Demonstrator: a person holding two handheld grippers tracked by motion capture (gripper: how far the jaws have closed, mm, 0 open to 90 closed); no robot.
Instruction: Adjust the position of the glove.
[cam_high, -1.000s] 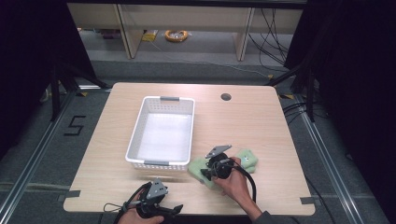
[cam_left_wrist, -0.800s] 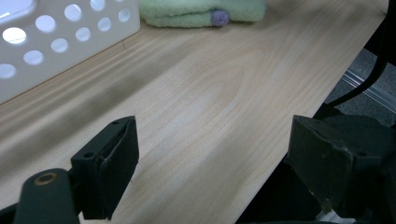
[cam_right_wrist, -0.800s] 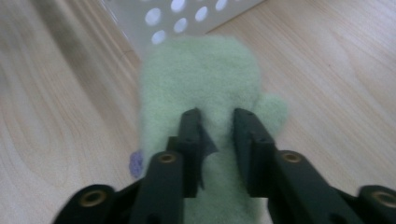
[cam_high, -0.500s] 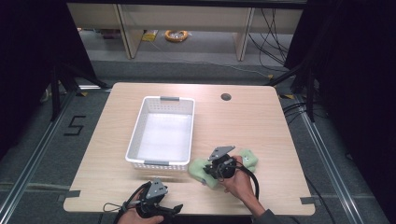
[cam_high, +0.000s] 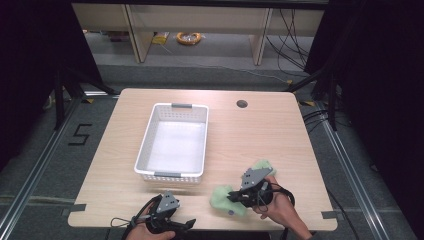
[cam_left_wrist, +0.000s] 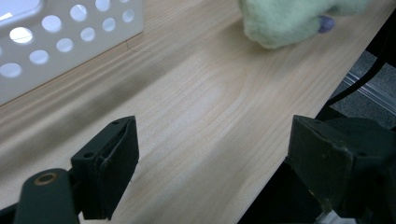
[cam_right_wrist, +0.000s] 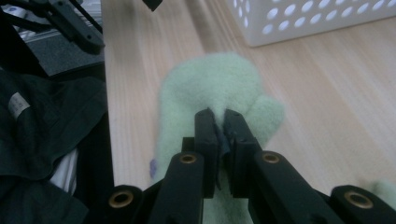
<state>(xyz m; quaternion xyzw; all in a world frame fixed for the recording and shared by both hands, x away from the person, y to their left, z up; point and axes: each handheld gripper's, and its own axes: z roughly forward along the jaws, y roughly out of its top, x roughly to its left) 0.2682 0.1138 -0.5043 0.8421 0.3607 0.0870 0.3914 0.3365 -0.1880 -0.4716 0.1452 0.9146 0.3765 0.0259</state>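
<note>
Your right gripper (cam_right_wrist: 219, 133) has just closed its fingers on the green plush toy (cam_right_wrist: 210, 88). Your left gripper (cam_left_wrist: 210, 168) rests wide open and empty at the desk (cam_high: 260, 135) edge.

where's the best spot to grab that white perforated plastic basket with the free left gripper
Probably the near short rim of the white perforated plastic basket, where a grey handle sits. It faces the open left gripper, which could come in from the table's front edge and close one jaw inside, one outside the thin upright wall.
</note>
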